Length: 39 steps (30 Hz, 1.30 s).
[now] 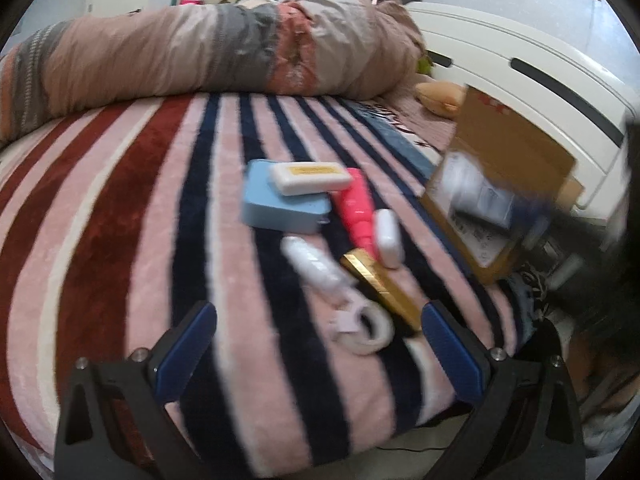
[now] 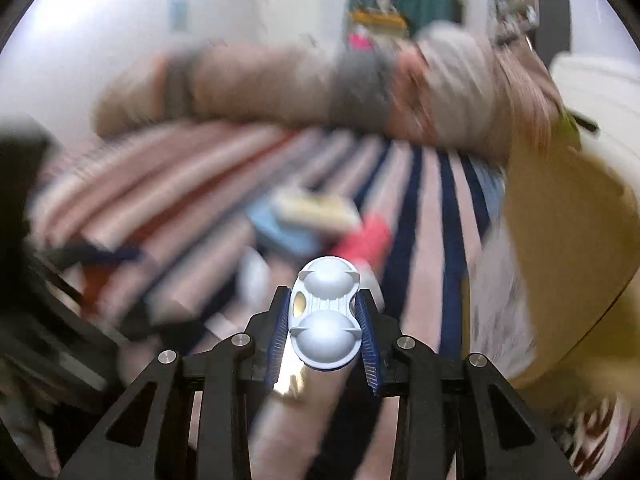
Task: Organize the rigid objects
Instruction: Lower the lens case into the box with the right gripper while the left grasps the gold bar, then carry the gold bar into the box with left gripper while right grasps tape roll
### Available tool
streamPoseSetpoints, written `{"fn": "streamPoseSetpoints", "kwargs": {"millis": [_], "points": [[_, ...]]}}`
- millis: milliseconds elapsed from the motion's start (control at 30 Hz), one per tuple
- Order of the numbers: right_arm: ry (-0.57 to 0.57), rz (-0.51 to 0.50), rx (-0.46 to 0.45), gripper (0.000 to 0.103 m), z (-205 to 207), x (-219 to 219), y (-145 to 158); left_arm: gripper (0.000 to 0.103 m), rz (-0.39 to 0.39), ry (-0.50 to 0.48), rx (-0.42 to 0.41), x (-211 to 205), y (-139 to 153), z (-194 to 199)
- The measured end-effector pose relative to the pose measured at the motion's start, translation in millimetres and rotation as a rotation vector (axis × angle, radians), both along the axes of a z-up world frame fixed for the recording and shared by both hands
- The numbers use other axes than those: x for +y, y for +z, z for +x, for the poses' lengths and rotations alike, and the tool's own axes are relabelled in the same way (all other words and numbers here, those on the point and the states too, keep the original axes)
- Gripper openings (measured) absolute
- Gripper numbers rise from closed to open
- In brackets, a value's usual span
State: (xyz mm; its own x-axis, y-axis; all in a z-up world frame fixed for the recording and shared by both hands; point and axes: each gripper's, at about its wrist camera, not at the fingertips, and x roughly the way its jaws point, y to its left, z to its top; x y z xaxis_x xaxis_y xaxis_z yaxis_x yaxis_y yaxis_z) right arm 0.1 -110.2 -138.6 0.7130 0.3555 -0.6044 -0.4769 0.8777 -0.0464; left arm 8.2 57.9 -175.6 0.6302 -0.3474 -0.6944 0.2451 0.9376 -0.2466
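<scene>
Left wrist view. My left gripper (image 1: 318,320) hangs over the striped blanket (image 1: 120,208) with its blue-padded fingers (image 1: 188,344) spread wide and nothing between them. Just past the tips, at 12 o'clock, lies the cluster of rigid items: a roll of white tape (image 1: 370,330) nearest, a gold bar-shaped box (image 1: 382,290) touching it at about 1 o'clock, and a white wrapped tube (image 1: 312,266) at 11 o'clock from the tape. Farther out sit a pink bottle (image 1: 354,208), a small white case (image 1: 388,238) against its right side, and a light blue box (image 1: 280,204) with a white bar (image 1: 310,178) resting across its far edge. The bar has a yellow label; its printing is too blurred for me to read. At 2 o'clock stands a cardboard box (image 1: 504,168), tipped, with a white printed label on its side, also illegible. The right edge of the view is motion-smeared: a dark shape at 3 o'clock cuts off the box's near corner, and I cannot tell what it is. A rolled quilt (image 1: 200,52) runs across the far side of the bed.

Right wrist view. Heavy motion blur everywhere except the tool itself. My right gripper (image 2: 326,322) has its fingers closed tight on a pale blue-white plastic piece with two domes (image 2: 326,316), pinched at its narrow waist and held above the blanket. Behind it, at 12 o'clock, I make out only smears of the pink bottle (image 2: 366,240) and the light blue box (image 2: 272,228). A tan mass at 3 o'clock is probably the cardboard box (image 2: 560,232); its edges are unresolved. No writing is legible here.
</scene>
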Motion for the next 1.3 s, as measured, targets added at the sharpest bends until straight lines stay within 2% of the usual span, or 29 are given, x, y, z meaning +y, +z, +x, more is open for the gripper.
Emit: {"fn": "streamPoseSetpoints", "kwargs": {"millis": [67, 167, 233, 267, 333, 400, 500, 633, 733, 833, 867, 900, 933, 1000, 1133, 1233, 1300], "points": [[0.034, 0.062, -0.093, 0.028, -7.6, -7.2, 47.5, 0.094, -0.025, -0.034, 0.011, -15.6, 0.7, 0.7], [0.001, 0.104, -0.179, 0.028, -5.9, -35.2, 97.8, 0.079, -0.036, -0.071, 0.035, -41.9, -3.8, 5.7], [-0.052, 0.101, -0.201, 0.028, 1.4, -57.2, 110.5, 0.060, -0.028, -0.081, 0.062, -58.4, -10.2, 10.7], [-0.101, 0.085, -0.202, 0.028, 11.1, -72.2, 112.5, 0.055, -0.022, -0.083, 0.079, -66.7, -14.8, 14.1], [-0.149, 0.073, -0.167, 0.028, 18.5, -96.3, 107.8, 0.041, 0.020, -0.065, 0.106, -82.6, -25.3, 21.9], [-0.180, 0.069, -0.107, 0.028, 28.0, -120.1, 97.8, 0.033, 0.073, -0.031, 0.115, -90.6, -32.8, 27.8], [-0.199, 0.042, -0.052, 0.028, 36.7, -147.4, 81.3, 0.030, 0.119, 0.003, 0.112, -97.7, -34.1, 31.4], [-0.198, -0.014, -0.014, 0.028, 46.4, -162.0, 70.1, 0.029, 0.211, 0.019, 0.090, -107.6, -35.2, 37.5], [-0.216, -0.047, 0.037, 0.029, 56.1, -172.1, 63.6, 0.030, 0.292, 0.091, 0.074, -110.4, -39.2, 46.3], [-0.251, -0.103, 0.074, 0.030, 67.1, -173.0, 55.9, 0.030, 0.304, 0.124, 0.062, -112.5, -39.6, 48.1], [-0.264, -0.113, 0.072, 0.032, 66.0, -172.6, 56.0, 0.030, 0.311, 0.130, 0.058, -114.5, -39.8, 47.7], [-0.273, -0.112, 0.066, 0.040, 65.0, -173.5, 56.5, 0.024, 0.330, 0.136, 0.048, -117.0, -40.3, 47.3], [-0.280, -0.104, 0.063, 0.048, 63.2, -174.6, 57.7, 0.021, 0.352, 0.132, 0.037, -120.1, -40.3, 46.6], [-0.284, -0.064, 0.055, 0.050, 58.1, -178.6, 60.8, 0.019, 0.346, 0.123, 0.042, -117.9, -38.4, 48.7], [-0.288, -0.018, 0.029, 0.050, 48.6, -181.9, 69.2, 0.015, 0.284, 0.091, 0.051, -105.9, -28.5, 45.1], [-0.236, 0.042, -0.011, 0.050, 38.4, -177.2, 80.6, 0.015, 0.280, 0.070, 0.017, -97.9, -11.3, 41.0], [-0.204, 0.066, -0.029, 0.050, 34.1, -171.2, 86.6, 0.015, 0.235, 0.053, 0.009, -88.2, 0.3, 41.3]]}}
